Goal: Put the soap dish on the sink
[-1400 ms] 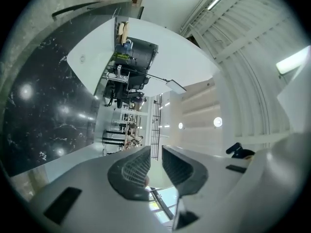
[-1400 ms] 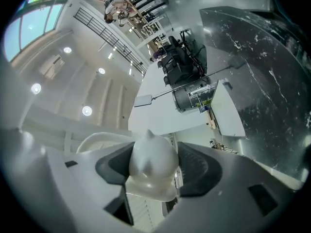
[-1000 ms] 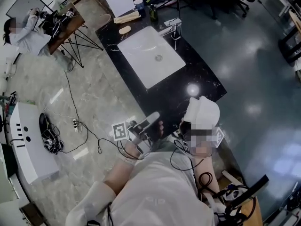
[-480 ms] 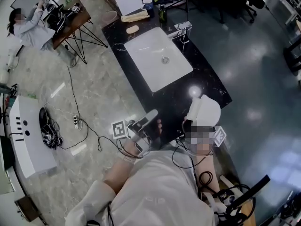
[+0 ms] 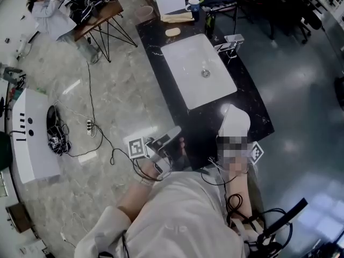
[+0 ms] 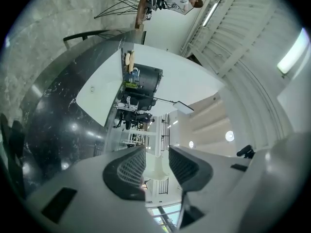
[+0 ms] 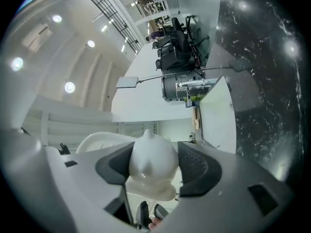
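Note:
The white soap dish (image 5: pixel 235 123) hangs over the near end of the black counter (image 5: pixel 156 39), just short of the white sink basin (image 5: pixel 183 63). My right gripper (image 7: pixel 154 165) is shut on the soap dish (image 7: pixel 151 161), whose rounded body fills the gap between the pads. In the head view that gripper is mostly hidden under the dish and a blurred patch. My left gripper (image 5: pixel 171 138) stays at the counter's near left corner. Its jaws (image 6: pixel 156 166) stand a little apart with nothing between them. Both gripper views look along the counter (image 6: pixel 53 125) toward the basin (image 6: pixel 104 96).
A faucet (image 5: pixel 231 43) stands on the basin's right rim. Behind the basin lie a soap bar (image 5: pixel 173 31), a cup (image 5: pixel 193 5) and a dark bottle (image 5: pixel 209 18). Cables (image 5: pixel 91 128) run over the marble floor at the left. A person (image 5: pixel 51 7) sits at a desk far left.
The head view has swung, so counter and basin now sit further right. The soap dish is nearer the basin's near edge. The left gripper holds its place.

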Tool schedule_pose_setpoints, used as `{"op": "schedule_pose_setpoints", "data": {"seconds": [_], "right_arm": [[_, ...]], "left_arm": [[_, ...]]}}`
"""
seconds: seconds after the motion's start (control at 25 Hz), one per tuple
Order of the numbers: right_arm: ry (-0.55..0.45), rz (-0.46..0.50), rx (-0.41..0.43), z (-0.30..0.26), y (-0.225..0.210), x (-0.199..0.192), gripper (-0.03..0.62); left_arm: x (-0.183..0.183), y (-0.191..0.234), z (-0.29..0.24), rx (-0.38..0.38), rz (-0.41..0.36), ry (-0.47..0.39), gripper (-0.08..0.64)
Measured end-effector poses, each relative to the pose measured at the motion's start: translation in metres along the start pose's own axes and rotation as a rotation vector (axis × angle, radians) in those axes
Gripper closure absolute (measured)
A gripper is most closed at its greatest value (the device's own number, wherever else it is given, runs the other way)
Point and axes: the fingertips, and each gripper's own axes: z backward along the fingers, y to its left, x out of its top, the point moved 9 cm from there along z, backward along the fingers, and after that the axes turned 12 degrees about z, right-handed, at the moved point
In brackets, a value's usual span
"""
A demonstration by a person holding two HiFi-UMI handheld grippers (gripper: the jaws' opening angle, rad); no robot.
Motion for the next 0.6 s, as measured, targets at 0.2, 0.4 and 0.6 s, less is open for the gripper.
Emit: {"op": "schedule_pose_setpoints", "data": {"seconds": [0.2,0.4,0.6], "right_arm": [[0.071,0.040,-0.048,-0.023,-0.017,-0.005,0.318],[0.158,0.089,-0.102,-0.043,-0.036,-0.010,0.318],[0.239,0.172,-0.168,-0.058,-0.056,-0.016,0.318]], "left_arm": [[0.012,-0.006,0.020,-0.005,-0.002,-0.071,0.414],[0.020,-0.006,0.040,-0.014,-0.002,-0.145,0.417],[0.024,-0.003,0.061,-0.017,0.001,-0.213,0.417]]}}
